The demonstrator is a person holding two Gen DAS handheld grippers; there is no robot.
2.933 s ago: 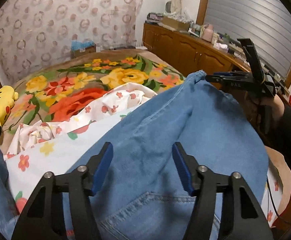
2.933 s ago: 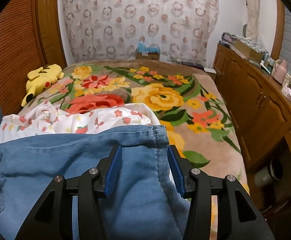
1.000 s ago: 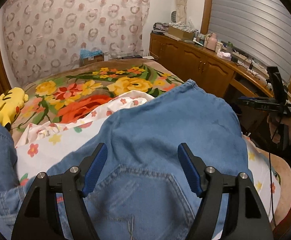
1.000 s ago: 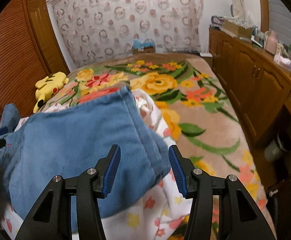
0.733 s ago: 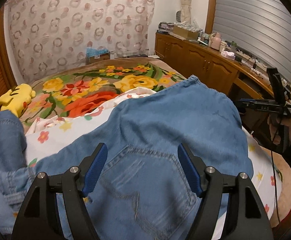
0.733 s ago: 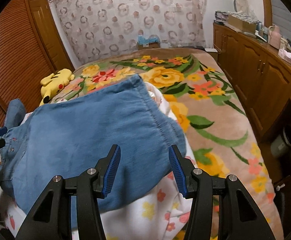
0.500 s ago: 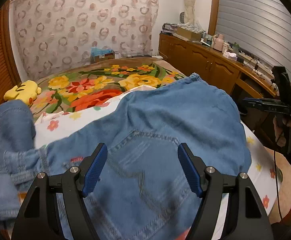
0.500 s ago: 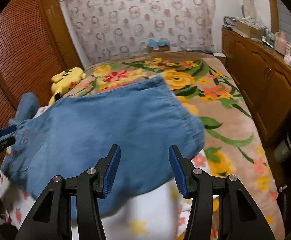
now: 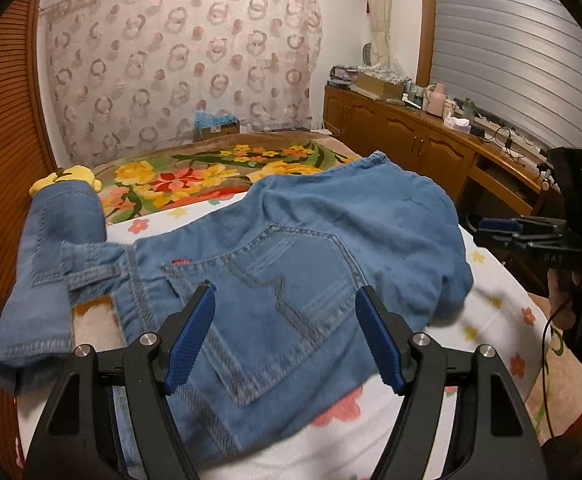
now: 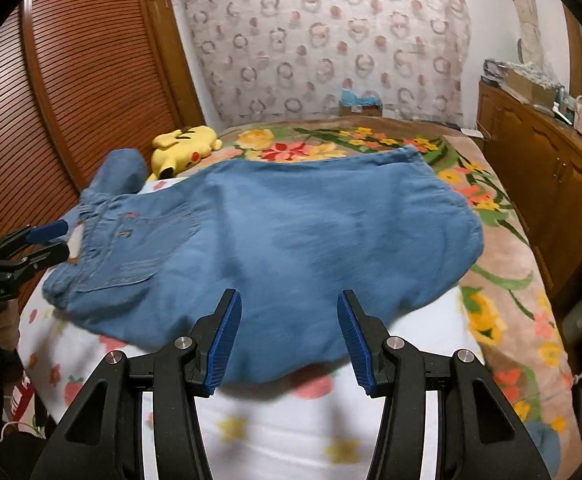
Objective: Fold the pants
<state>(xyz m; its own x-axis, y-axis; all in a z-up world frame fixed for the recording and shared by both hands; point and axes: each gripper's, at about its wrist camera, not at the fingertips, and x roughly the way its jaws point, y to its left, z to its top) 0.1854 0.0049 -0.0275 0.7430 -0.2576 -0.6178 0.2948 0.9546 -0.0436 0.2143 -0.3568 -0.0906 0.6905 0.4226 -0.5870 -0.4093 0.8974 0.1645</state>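
Note:
Blue denim pants (image 9: pixel 291 248) lie folded in a thick bundle on a white floral sheet (image 9: pixel 491 304) at the near end of the bed, back pocket up. One loose part (image 9: pixel 51 260) hangs out at the left. They also show in the right wrist view (image 10: pixel 291 232). My left gripper (image 9: pixel 285 336) is open and empty, above the near edge of the pants. My right gripper (image 10: pixel 289 336) is open and empty, above the pants' near edge. Each gripper shows in the other's view, the right one (image 9: pixel 503 228) and the left one (image 10: pixel 47 242).
A floral blanket (image 10: pixel 503 280) covers the bed. A yellow plush toy (image 10: pixel 185 146) lies by the far left side. Wooden slatted doors (image 10: pixel 71 92) run along the left. A long wooden cabinet (image 9: pixel 419 140) with clutter on top runs along the right.
Both grippers have pulled back from the pants and stayed open. The pants bundle now lies flatter on the sheet, with more of it in view.

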